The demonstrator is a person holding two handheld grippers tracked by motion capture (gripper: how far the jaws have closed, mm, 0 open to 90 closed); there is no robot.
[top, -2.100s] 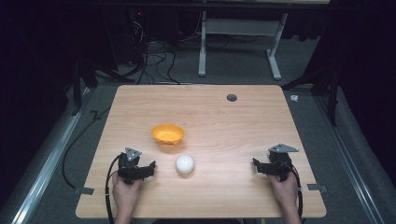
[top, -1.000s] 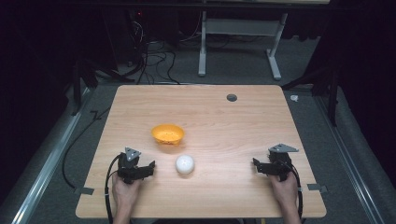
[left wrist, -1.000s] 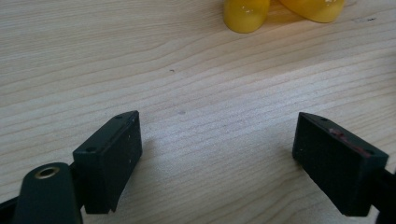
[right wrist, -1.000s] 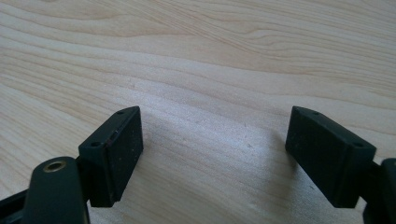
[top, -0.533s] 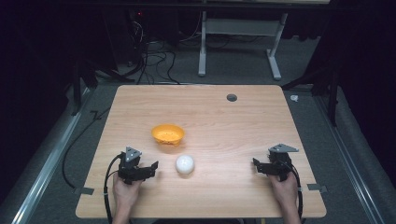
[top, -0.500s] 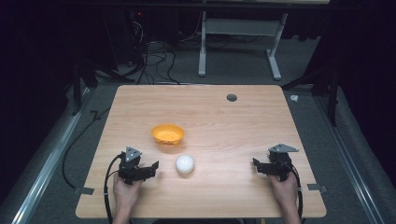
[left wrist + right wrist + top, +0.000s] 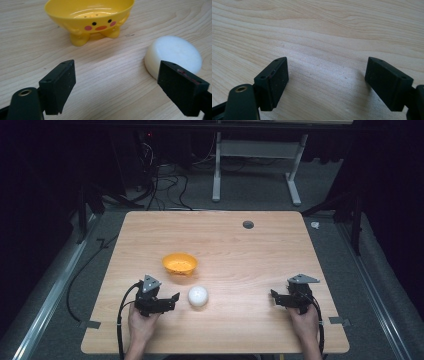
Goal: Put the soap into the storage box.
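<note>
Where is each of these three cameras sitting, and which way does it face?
High view: above the person's side, facing forward and down on the table; both hands, left gripper, right gripper.
Left gripper view: on that gripper, looking along its open jaws at the yellow bowl and white soap.
Right gripper view: along open jaws at bare wood.
Shared: bowl and soap, high and left views.

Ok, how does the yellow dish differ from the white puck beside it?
The yellow dish is a hollow oval bowl on stubby feet, with a duck face and small holes in its floor; the white puck is a solid flat round disc, plain. The dish stands farther from the left gripper; the puck lies close, just past one of its fingers. Both rest untouched on the table.
</note>
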